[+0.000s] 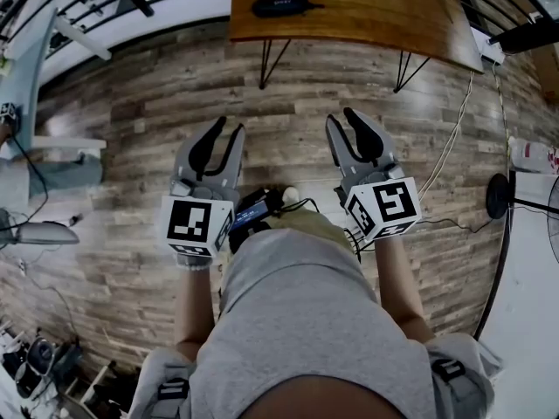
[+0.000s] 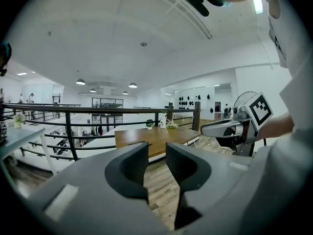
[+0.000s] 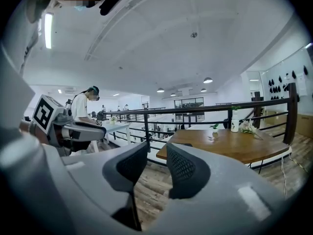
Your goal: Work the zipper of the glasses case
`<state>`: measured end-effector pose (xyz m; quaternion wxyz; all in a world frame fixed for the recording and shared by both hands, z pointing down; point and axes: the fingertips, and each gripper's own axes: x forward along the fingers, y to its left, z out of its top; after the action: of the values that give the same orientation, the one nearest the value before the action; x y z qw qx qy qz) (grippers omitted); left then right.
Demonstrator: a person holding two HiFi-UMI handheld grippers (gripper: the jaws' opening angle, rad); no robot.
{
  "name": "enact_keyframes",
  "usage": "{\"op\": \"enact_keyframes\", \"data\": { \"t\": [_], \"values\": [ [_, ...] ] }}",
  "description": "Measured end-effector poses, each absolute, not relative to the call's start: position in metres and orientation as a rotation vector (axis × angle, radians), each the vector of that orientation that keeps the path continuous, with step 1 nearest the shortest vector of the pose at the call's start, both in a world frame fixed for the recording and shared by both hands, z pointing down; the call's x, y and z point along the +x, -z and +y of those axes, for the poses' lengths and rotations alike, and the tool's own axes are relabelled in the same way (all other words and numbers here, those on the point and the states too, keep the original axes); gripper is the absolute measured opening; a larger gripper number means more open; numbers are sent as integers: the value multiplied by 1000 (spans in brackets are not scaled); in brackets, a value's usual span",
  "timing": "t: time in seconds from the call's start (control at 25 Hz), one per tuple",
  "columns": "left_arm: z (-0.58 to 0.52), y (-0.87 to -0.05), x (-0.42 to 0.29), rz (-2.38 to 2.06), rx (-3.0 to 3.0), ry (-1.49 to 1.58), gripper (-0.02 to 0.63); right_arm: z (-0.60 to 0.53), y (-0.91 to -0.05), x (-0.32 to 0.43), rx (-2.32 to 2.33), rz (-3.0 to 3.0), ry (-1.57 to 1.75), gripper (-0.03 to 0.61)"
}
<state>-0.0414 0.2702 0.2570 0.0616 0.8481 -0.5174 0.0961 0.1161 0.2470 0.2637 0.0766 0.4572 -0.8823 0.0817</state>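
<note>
A black glasses case [image 1: 279,6] lies on the wooden table [image 1: 367,16] at the top of the head view, well ahead of both grippers. My left gripper [image 1: 227,127] and right gripper [image 1: 342,116] are held side by side in front of the person's body, above the plank floor. Both are open, with nothing between the fingers. In the left gripper view the left gripper [image 2: 157,150] shows a clear gap with the table [image 2: 156,136] beyond it. In the right gripper view the right gripper [image 3: 157,148] also stands apart, facing the table [image 3: 230,148].
The table stands on thin black hairpin legs [image 1: 265,61]. A cable [image 1: 450,147] runs over the floor toward a round black stand base [image 1: 500,195] at the right. A black railing [image 2: 73,112] lies beyond the table. A dark device [image 1: 253,209] hangs at the person's waist.
</note>
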Motion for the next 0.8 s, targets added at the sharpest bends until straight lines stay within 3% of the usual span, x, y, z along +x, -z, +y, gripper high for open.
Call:
{"op": "enact_keyframes", "data": {
  "t": [0.8],
  "values": [
    [264,-249,-12,-1660,2542,-235,109,237,-271,156,1344,-2667,-243,123]
  ]
}}
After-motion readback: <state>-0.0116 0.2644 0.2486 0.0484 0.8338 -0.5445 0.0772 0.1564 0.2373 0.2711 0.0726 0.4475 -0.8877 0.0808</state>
